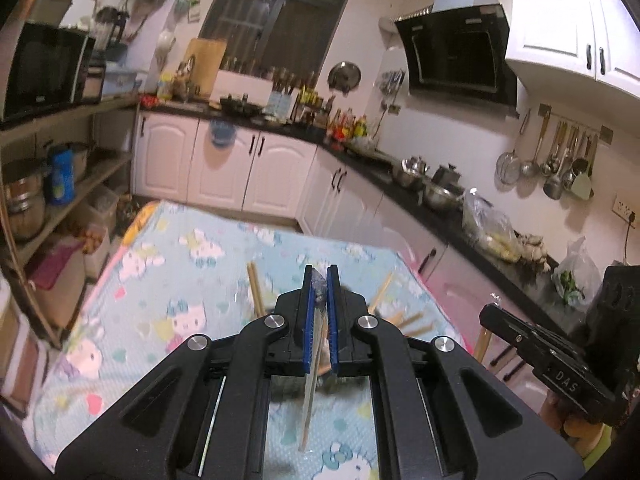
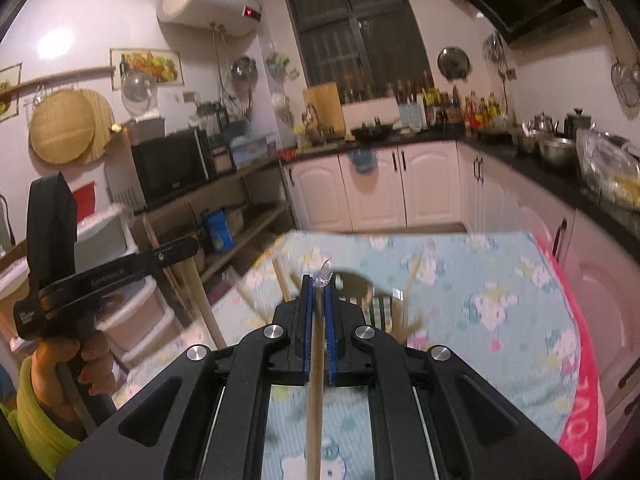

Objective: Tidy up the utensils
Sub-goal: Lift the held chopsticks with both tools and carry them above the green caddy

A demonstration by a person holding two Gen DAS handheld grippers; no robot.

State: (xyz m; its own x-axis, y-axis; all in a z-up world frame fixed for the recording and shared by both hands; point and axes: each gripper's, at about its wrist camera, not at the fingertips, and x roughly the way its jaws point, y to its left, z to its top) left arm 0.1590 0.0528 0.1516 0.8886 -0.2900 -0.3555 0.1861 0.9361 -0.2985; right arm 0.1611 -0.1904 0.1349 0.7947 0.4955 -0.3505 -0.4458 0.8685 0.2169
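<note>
Two grippers raised over desk (image 1: pixel 168 280): left gripper (image 1: pixel 320 280) pinched wrapped chopstick (image 1: pixel 310 408), right gripper (image 2: pixel 318 286) pinched bare chopstick (image 2: pixel 316 400); loose chopsticks (image 1: pixel 256 292) lay ahead below.

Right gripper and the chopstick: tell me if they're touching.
Touching. The right wrist view shows the right gripper with its blue pads closed tight on the chopstick, which runs between them with no gap.

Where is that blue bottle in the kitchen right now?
In the left wrist view the blue bottle stands far left on the open wooden shelf, beside steel pots, below the microwave.
</note>
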